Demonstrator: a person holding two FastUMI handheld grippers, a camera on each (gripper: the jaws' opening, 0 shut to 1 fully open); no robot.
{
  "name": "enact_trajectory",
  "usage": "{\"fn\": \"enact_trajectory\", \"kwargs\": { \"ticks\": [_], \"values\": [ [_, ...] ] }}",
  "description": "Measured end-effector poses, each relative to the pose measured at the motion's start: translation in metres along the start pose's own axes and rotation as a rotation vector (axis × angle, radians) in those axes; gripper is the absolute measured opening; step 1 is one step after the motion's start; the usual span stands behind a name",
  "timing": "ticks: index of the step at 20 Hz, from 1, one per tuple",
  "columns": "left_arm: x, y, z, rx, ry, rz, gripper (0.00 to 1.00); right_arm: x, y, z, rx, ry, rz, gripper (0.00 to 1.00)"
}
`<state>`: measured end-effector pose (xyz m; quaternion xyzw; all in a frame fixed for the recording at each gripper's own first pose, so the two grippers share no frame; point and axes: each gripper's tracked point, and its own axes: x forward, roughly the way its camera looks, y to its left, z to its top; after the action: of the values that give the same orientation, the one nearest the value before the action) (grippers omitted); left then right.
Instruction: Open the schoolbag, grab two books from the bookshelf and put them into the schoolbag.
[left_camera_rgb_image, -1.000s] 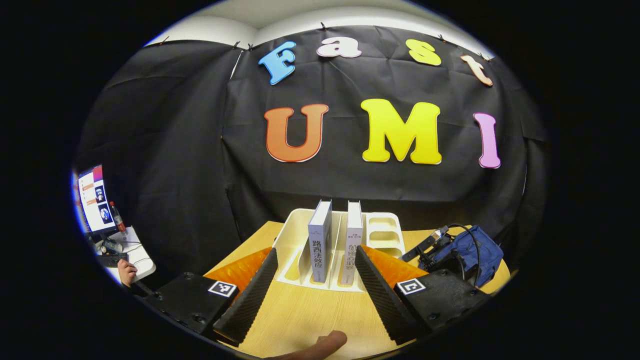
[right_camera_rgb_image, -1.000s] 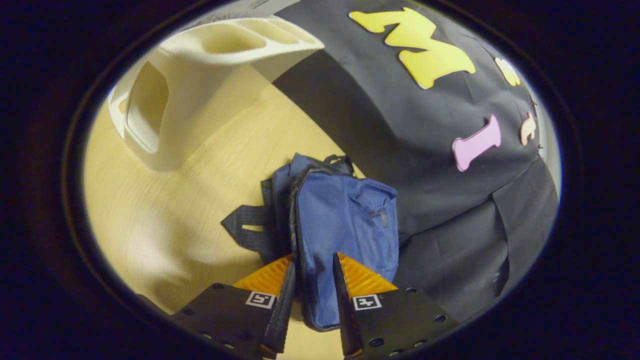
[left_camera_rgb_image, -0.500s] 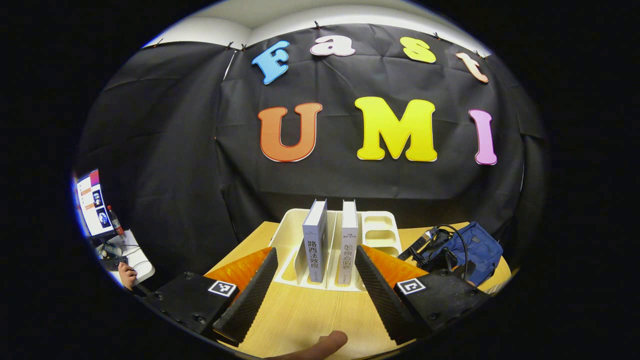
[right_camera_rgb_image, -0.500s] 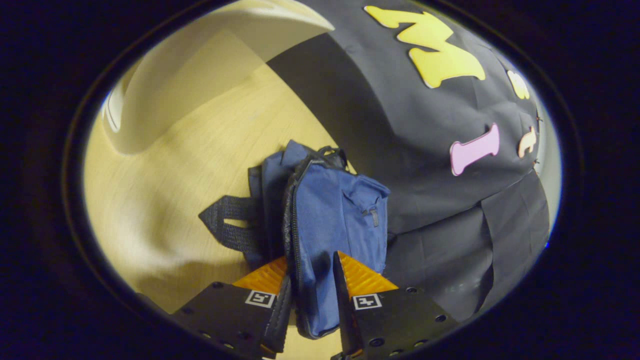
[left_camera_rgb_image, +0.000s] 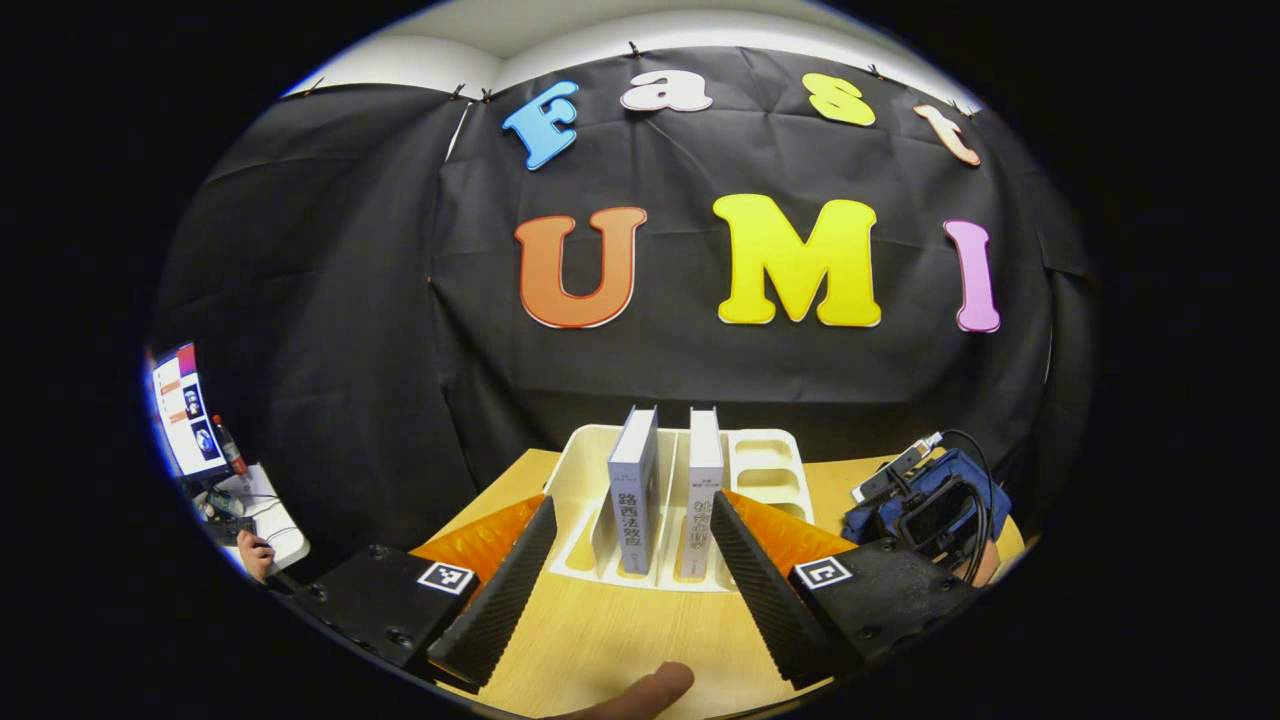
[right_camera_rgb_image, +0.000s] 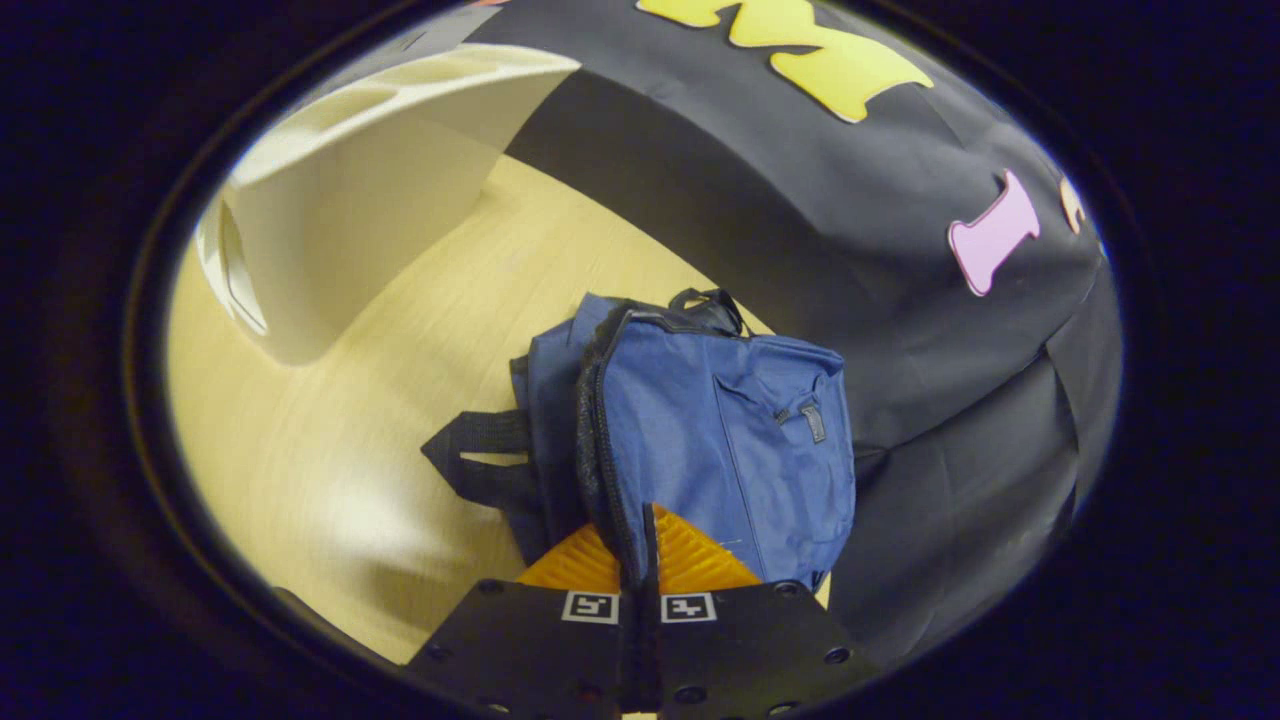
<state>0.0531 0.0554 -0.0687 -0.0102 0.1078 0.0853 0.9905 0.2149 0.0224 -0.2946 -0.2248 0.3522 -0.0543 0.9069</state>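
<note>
Blue bag on tabltop right of shelf. My right tongs pinched together on zip edge; pull steadily along zip. Left tongs apart, facing two books on shelf.

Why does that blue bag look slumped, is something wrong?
Nothing looks damaged or spilled. The blue schoolbag lies on the table with its straps splayed, and the right claw is pinched shut at its zipper edge. Both books stand upright in the bookshelf.
</note>
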Motion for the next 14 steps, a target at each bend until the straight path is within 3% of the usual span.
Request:
{"fn": "enact_trajectory", "kwargs": {
  "ticks": [6, 14],
  "values": [
    [0.05, -0.001, 0.011, 0.055, 0.059, -0.025, 1.0, -0.021, -0.052, 0.022, 0.069, -0.015, 0.137, 0.01],
    [0.117, -0.033, 0.028, 0.03, 0.205, -0.144, 1.0, -0.045, -0.134, 0.054, 0.139, -0.059, 0.264, 0.01]
  ]
}}
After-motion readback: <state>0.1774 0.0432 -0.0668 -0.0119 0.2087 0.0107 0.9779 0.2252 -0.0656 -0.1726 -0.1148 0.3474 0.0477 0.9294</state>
